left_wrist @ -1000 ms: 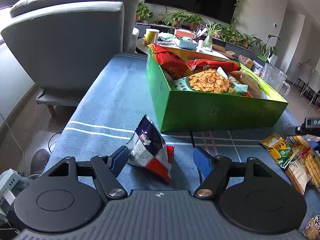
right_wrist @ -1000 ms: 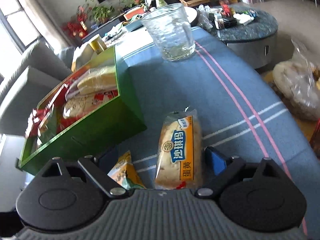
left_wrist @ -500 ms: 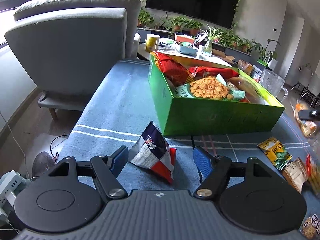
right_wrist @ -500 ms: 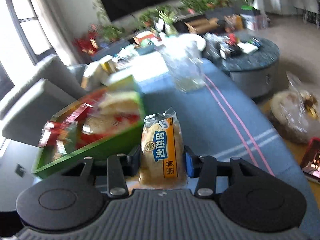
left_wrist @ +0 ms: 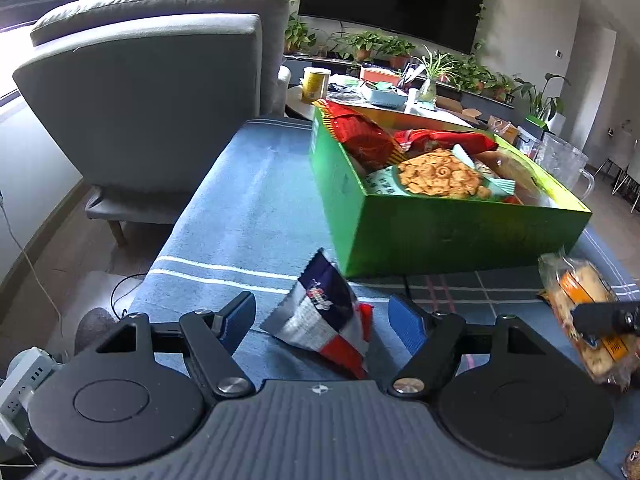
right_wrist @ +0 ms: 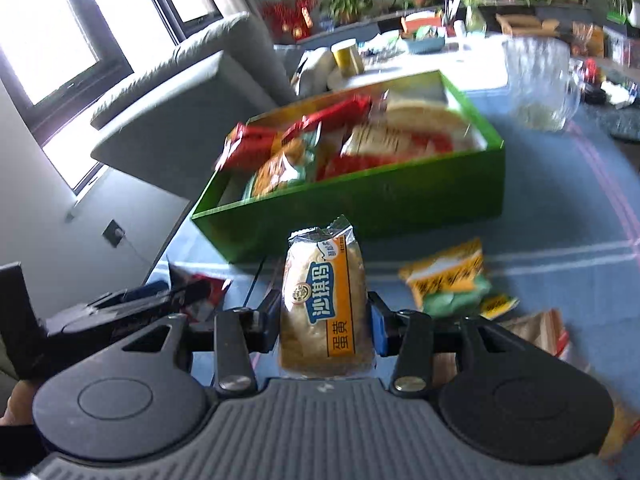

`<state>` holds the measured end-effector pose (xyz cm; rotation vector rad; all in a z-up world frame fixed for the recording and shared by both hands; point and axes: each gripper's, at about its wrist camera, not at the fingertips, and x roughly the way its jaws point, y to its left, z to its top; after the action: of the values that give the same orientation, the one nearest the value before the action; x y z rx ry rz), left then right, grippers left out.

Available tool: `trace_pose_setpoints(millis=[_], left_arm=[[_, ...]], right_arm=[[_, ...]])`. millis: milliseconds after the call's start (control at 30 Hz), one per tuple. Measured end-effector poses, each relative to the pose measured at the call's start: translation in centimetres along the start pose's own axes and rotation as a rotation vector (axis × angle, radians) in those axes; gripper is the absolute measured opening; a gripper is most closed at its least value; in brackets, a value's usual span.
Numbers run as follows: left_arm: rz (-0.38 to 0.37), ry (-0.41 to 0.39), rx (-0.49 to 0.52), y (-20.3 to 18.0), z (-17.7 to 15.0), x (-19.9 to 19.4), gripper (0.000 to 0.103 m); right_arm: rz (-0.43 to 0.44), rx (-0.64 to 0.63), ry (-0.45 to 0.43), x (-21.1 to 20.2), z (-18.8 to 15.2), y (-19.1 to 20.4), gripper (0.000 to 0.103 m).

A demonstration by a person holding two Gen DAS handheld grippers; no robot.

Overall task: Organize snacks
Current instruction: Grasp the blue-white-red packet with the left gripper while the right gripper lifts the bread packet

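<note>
1. Egg-yolk sachima cake pack (right_wrist: 326,304): clear wrapper over golden-brown cake, orange band with a blue label reading "沙琪玛" and "蛋黄".
2. Right gripper (right_wrist: 325,322): blue pads pinching the cake pack at its sides; the pack stands upright, raised in front of the green box (right_wrist: 376,204).
3. Small snack packet (left_wrist: 324,320): navy, white and red foil with a serrated edge; its print is too small to read.
4. Left gripper (left_wrist: 322,320): jaws opening, spread to either side of the small snack packet, which lies on the blue-clothed counter (left_wrist: 248,216) without touching the pads.
5. Green box: holds red bags and a pack picturing crackers; it rests on the counter beyond both packs.
</note>
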<state>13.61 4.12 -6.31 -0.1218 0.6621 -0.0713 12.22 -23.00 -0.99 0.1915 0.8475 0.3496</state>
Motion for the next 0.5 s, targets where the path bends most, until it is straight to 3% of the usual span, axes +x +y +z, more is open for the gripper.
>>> trace_pose_setpoints(millis=[300, 400, 500], left_arm=[[-0.004, 0.032, 0.000, 0.2, -0.4, 1.3, 0.071], [-0.003, 0.032, 0.007, 0.2, -0.5, 1.0, 0.053], [-0.030, 0.039, -0.023, 0.6, -0.4, 0.7, 0.047]], right_arm=[[-0.002, 0.005, -0.001, -0.2, -0.5, 0.6, 0.050], [0.001, 0.011, 0.002, -0.2, -0.8, 0.5, 0.050], [0.001, 0.016, 0.005, 0.0, -0.9, 0.6, 0.050]])
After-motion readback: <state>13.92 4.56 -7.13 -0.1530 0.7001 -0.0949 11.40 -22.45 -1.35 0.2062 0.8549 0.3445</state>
